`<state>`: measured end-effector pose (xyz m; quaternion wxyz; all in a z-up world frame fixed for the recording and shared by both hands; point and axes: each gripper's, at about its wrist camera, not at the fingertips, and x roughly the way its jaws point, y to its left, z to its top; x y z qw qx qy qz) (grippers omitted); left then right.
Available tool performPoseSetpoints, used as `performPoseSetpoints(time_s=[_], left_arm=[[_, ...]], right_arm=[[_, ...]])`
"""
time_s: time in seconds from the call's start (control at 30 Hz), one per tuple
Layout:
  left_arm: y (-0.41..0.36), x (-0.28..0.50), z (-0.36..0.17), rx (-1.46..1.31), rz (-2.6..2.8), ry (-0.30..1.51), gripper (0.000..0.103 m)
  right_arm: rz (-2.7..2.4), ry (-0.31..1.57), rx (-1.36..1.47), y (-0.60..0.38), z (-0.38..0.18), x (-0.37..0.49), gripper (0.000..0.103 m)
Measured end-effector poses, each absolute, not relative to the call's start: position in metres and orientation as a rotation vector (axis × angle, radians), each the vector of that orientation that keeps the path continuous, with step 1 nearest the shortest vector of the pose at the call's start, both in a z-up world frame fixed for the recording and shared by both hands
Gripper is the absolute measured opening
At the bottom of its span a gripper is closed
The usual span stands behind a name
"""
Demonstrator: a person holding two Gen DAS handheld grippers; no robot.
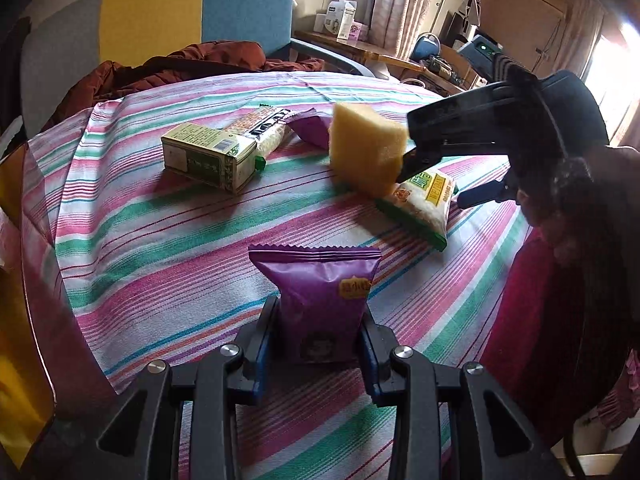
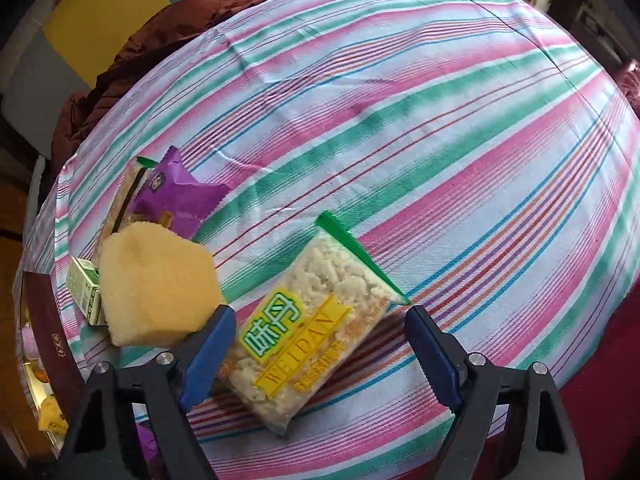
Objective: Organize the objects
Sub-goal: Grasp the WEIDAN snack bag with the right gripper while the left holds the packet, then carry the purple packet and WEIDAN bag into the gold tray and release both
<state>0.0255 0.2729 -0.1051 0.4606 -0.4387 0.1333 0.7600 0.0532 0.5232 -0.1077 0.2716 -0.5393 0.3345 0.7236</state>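
Note:
My left gripper point(image 1: 320, 318) is shut on a purple snack packet point(image 1: 316, 276), held upright just above the striped tablecloth point(image 1: 160, 260). A yellow sponge point(image 1: 366, 148) point(image 2: 156, 280) stands tilted against the outer side of one blue finger point(image 2: 208, 344) of my right gripper point(image 2: 320, 314) point(image 1: 432, 184). That gripper is open and straddles a clear green-edged Weidan snack bag point(image 2: 316, 328) point(image 1: 424, 204) lying flat. Further left lie a green box point(image 1: 208, 156) point(image 2: 86, 292), a second purple packet point(image 1: 312, 126) point(image 2: 180, 196) and another clear snack bag point(image 1: 268, 124).
A brown-red jacket point(image 1: 208, 60) lies on a grey, yellow and blue chair point(image 1: 160, 12) behind the table. A dark red box edge point(image 2: 40, 320) borders the table's left side. A person's hand point(image 1: 580, 184) holds the right gripper. The cloth's far right part point(image 2: 440, 120) is bare.

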Motion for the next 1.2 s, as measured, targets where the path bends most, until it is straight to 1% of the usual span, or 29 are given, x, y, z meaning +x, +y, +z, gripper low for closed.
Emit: performPoseSetpoints(time_s=[0.03, 0.1, 0.17, 0.2, 0.23, 0.27, 0.33, 0.47, 0.5, 0.57, 0.6, 0.7, 0.87, 0.97, 1.2], left_arm=[[0.274, 0.025, -0.106, -1.080, 1.870, 0.327, 0.036], [0.275, 0.025, -0.106, -1.076, 1.870, 0.329, 0.036], [0.274, 0.025, -0.106, -1.077, 1.866, 0.324, 0.036], [0.274, 0.024, -0.106, -1.080, 1.863, 0.319, 0.036], [0.274, 0.024, -0.107, -1.083, 1.859, 0.311, 0.036], [0.272, 0.027, -0.106, -1.084, 1.857, 0.305, 0.036], [0.272, 0.027, -0.106, -1.083, 1.855, 0.299, 0.036], [0.273, 0.028, -0.106, -1.081, 1.857, 0.293, 0.036], [0.273, 0.028, -0.106, -1.080, 1.857, 0.295, 0.036], [0.274, 0.029, -0.106, -1.082, 1.854, 0.299, 0.036], [0.274, 0.028, -0.106, -1.084, 1.852, 0.296, 0.036], [0.276, 0.029, -0.106, -1.082, 1.860, 0.312, 0.036], [0.276, 0.029, -0.106, -1.065, 1.873, 0.351, 0.036], [0.276, 0.029, -0.104, -1.065, 1.874, 0.365, 0.035], [0.265, 0.028, -0.087, -1.077, 1.915, 0.342, 0.034]], right_arm=[[1.954, 0.910, -1.447, 0.522, -0.108, 0.051, 0.090], [1.949, 0.868, -1.450, 0.519, -0.111, 0.045, 0.092], [1.955, 0.750, -1.492, 0.509, -0.112, 0.039, 0.089], [1.958, 0.702, -1.516, 0.505, -0.112, 0.039, 0.083], [1.964, 0.666, -1.531, 0.502, -0.111, 0.041, 0.074], [1.972, 0.642, -1.542, 0.500, -0.109, 0.045, 0.069], [1.984, 0.644, -1.560, 0.501, -0.104, 0.058, 0.047], [2.046, 0.649, -1.591, 0.499, -0.099, 0.069, 0.045], [2.059, 0.622, -1.609, 0.494, -0.100, 0.065, 0.045], [2.077, 0.492, -1.622, 0.483, -0.103, 0.058, 0.045], [2.084, 0.472, -1.616, 0.481, -0.102, 0.057, 0.045], [2.099, 0.517, -1.597, 0.488, -0.101, 0.060, 0.045], [2.115, 0.485, -1.587, 0.491, -0.099, 0.059, 0.045], [2.128, 0.507, -1.563, 0.497, -0.097, 0.060, 0.045], [2.172, 0.658, -1.442, 0.520, -0.080, 0.077, 0.043]])
